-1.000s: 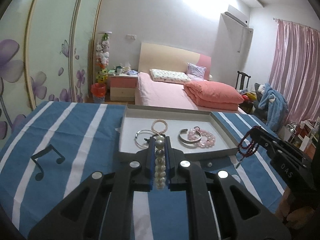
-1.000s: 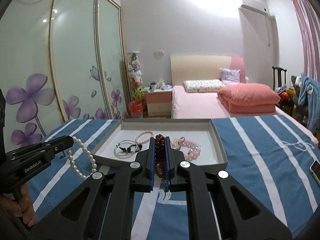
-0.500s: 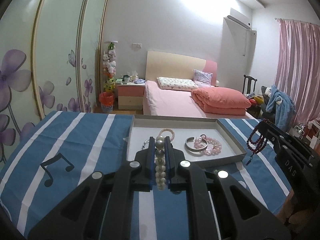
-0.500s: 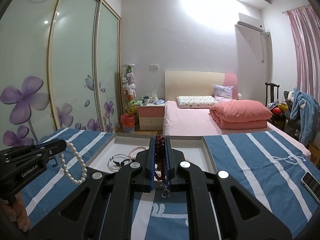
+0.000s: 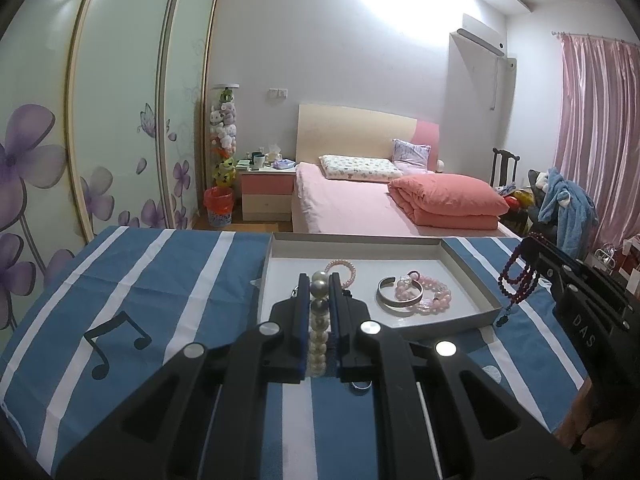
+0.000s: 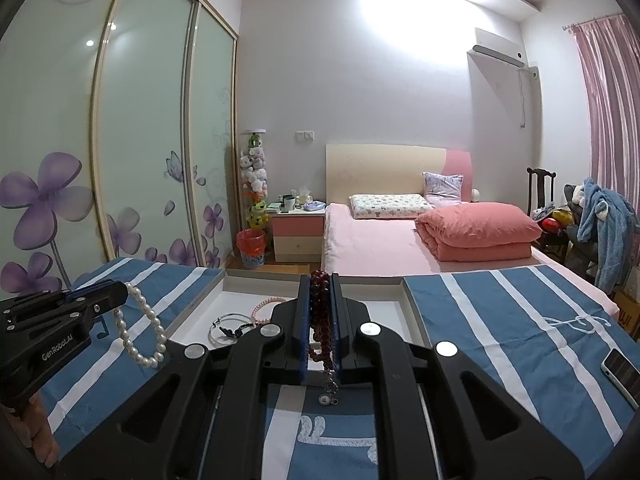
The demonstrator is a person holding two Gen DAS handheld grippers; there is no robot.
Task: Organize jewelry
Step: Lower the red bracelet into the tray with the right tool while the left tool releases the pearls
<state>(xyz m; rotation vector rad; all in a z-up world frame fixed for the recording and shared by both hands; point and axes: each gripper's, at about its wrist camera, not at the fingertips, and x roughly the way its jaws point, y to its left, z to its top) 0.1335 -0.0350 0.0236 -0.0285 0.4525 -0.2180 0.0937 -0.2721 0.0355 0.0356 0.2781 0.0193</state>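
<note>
My left gripper (image 5: 319, 280) is shut on a white pearl bracelet (image 5: 319, 336), held above the striped cloth in front of the grey tray (image 5: 472, 276); the bracelet also hangs in the right wrist view (image 6: 138, 332). My right gripper (image 6: 320, 280) is shut on a dark red bead string (image 6: 320, 316) with a metal charm hanging below; the string also shows in the left wrist view (image 5: 518, 280). The tray holds a pink bead bracelet (image 5: 430, 294), a silver cuff (image 5: 399, 296), a thin pink bracelet (image 5: 344, 270) and a wire bangle (image 6: 230, 326).
The table carries a blue and white striped cloth (image 5: 152, 280). A phone (image 6: 622, 374) lies on it at the far right. Beyond the table stand a pink bed (image 6: 380, 240), a nightstand (image 6: 296, 236) and sliding wardrobe doors (image 6: 140, 160).
Both grippers have lifted and drawn back from the tray, still holding their jewellery. The tray now sits lower and farther in both views.
</note>
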